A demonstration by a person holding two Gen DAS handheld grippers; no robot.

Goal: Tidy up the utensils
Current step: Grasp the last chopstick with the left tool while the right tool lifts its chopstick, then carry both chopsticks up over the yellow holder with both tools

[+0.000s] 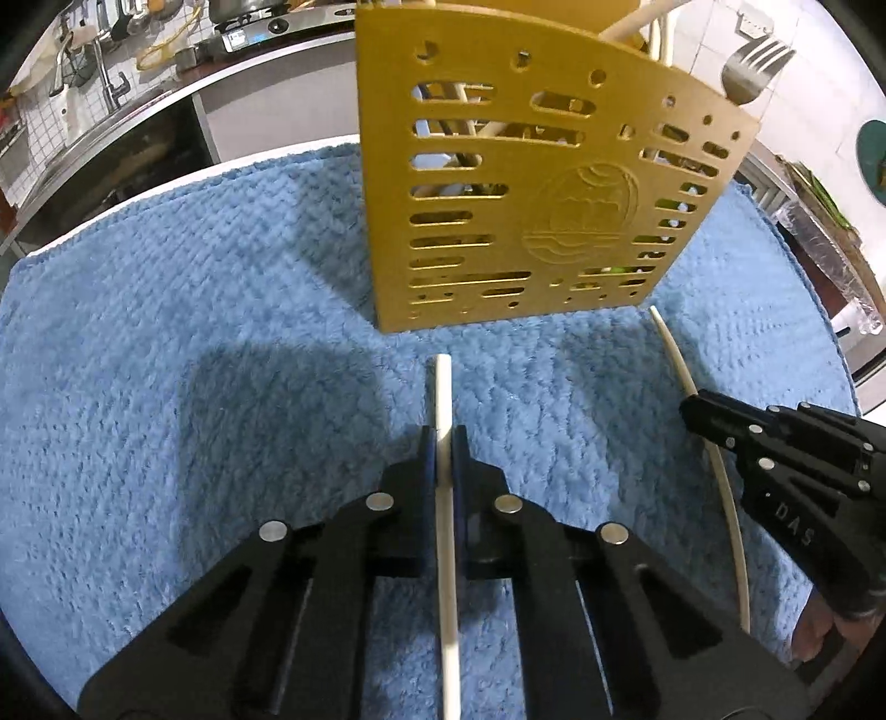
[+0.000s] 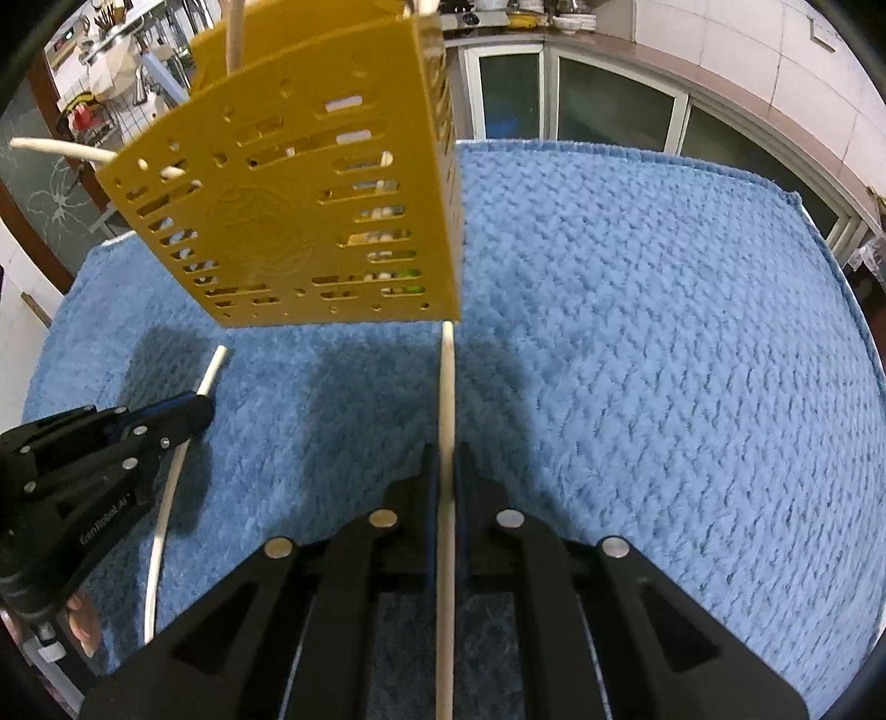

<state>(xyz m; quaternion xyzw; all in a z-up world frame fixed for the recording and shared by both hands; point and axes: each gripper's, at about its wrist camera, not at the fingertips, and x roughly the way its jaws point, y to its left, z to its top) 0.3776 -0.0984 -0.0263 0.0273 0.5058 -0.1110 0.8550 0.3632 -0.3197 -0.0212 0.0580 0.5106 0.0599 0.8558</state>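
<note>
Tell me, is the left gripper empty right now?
No, the left gripper is closed on a white chopstick that runs between its fingers toward the yellow holder.

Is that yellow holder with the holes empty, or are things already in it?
Not empty. The yellow holder has pale sticks poking out of its top, and more pieces show through its slots.

"DAS" in pale raised letters on black body of right gripper [image 1: 714, 426], lower right of left wrist view. "GenRobot.AI" in small pale print, partly blurred, on side of left gripper [image 2: 194, 412], lower left of right wrist view. Round embossed emblem, wavy lines, no legible words, on front of yellow perforated utensil holder [image 1: 531, 183], centre right of panel. Nothing else readable; background kitchen labels too small.
</note>
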